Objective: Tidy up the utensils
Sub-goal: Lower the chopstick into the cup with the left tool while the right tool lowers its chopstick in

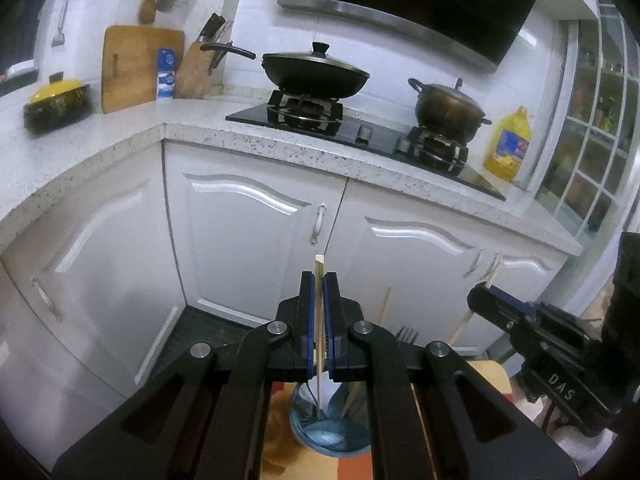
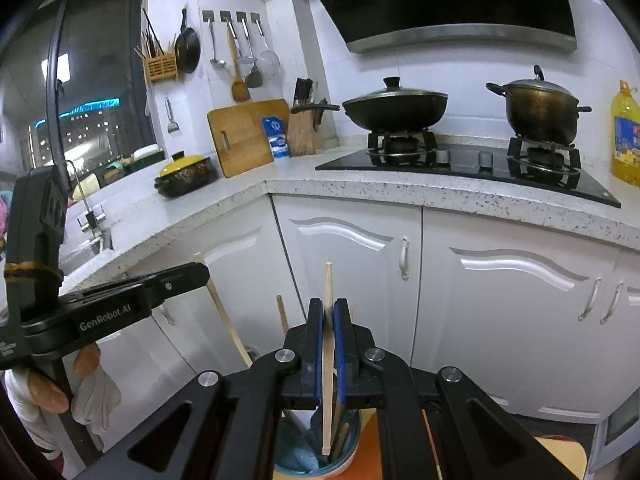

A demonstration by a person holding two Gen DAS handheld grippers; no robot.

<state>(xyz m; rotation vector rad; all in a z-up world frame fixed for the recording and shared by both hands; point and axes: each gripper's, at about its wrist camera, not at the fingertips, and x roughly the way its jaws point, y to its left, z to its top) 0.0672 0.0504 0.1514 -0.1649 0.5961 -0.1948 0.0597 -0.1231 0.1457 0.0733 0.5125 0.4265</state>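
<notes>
In the left wrist view my left gripper (image 1: 319,280) is shut on a pale wooden chopstick (image 1: 319,266) held upright, its lower end down in a blue-tinted glass jar (image 1: 332,436). To the right, my right gripper (image 1: 480,290) pinches a second chopstick (image 1: 494,274). The right wrist view shows that gripper (image 2: 328,306) shut on its chopstick (image 2: 328,280), whose bottom end hangs inside the jar (image 2: 304,456). My left gripper (image 2: 202,270) enters from the left with its chopstick (image 2: 224,316), carried by a gloved hand (image 2: 88,392). A fork (image 1: 407,334) and another stick (image 2: 282,312) stand in the jar.
White cabinet doors (image 2: 348,280) face me under a speckled counter (image 2: 240,196). On it are a hob with a lidded wok (image 2: 394,110) and a pot (image 2: 540,110), an oil bottle (image 2: 626,136), a cutting board (image 2: 244,136), a knife block (image 2: 304,128) and a yellow-lidded dish (image 2: 186,174).
</notes>
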